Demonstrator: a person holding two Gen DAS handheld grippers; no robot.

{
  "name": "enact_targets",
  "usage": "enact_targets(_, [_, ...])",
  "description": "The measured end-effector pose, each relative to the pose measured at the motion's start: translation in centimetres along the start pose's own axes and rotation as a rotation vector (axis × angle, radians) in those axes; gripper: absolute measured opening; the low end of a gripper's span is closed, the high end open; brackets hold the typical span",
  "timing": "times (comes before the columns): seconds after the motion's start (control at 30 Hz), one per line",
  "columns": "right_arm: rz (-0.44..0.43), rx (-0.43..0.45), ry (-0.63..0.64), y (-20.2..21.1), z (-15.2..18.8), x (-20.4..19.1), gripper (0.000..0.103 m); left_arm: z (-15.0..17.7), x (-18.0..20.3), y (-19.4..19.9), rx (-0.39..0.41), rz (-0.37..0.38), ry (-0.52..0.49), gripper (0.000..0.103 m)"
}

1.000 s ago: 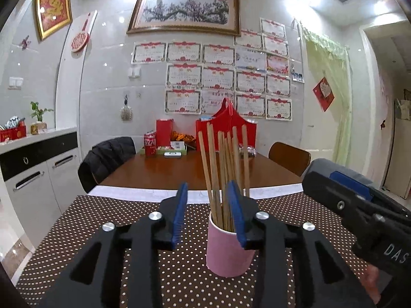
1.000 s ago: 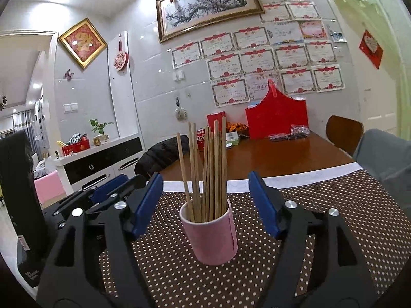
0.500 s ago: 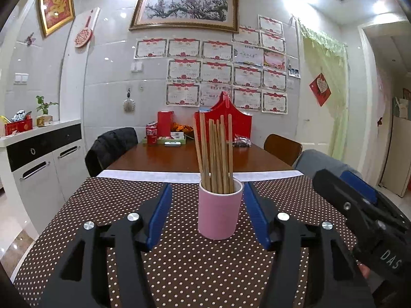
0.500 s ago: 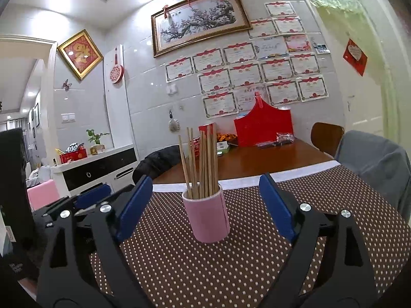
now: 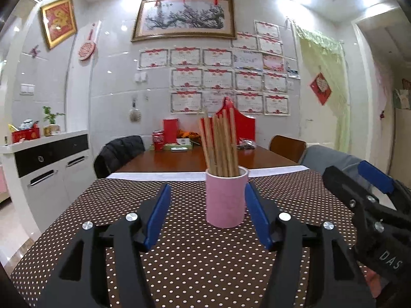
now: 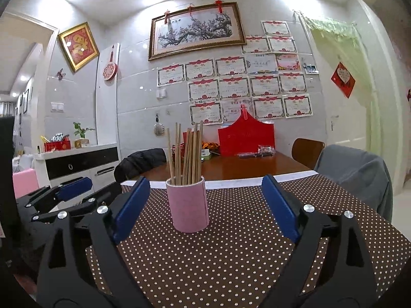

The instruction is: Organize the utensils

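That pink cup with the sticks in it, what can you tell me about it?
The pink cylindrical cup looks soft and matte, perhaps felt-covered, with a pale rim. It stands upright on the brown white-dotted tablecloth, holding a bundle of tan wooden chopsticks that lean slightly and fan apart at their tips. Nothing grips it; both sets of blue-padded jaws are open and clear of it.

White letters "DAS" on black body of my right gripper [image 5: 370,220], seen from left wrist view (rest of word cut off by frame edge). Certificates [image 6: 232,87] on wall carry red headings, too small to read. Gold character on red framed picture [image 6: 78,46] blurred, cannot make out. Red hanging sign [image 5: 320,88] likewise unreadable.
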State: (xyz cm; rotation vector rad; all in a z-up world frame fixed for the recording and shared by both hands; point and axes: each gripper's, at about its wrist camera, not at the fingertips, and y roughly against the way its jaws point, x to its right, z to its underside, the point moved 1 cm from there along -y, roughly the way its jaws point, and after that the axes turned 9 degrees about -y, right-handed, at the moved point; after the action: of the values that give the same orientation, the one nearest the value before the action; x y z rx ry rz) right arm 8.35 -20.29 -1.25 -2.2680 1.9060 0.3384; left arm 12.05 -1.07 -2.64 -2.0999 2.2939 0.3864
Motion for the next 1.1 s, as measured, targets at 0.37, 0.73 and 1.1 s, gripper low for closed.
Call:
enact_targets(0.37, [0.012, 0.032, -0.008, 0.5, -0.2, 0.2, 0.088, 1.0, 0.8, 1.2, 0.072, 0.011, -0.019, 0.063])
enact_targets(0.73, [0.051, 0.076, -0.016, 1.3, -0.3, 0.4, 0.090, 0.8, 0.4, 1.6, 0.093, -0.013, -0.002, 0.065])
enact_targets(1.1, [0.050, 0.067, -0.023, 1.0, -0.4, 0.8, 0.092, 0.8, 0.4, 1.5, 0.089, -0.013, -0.003, 0.069])
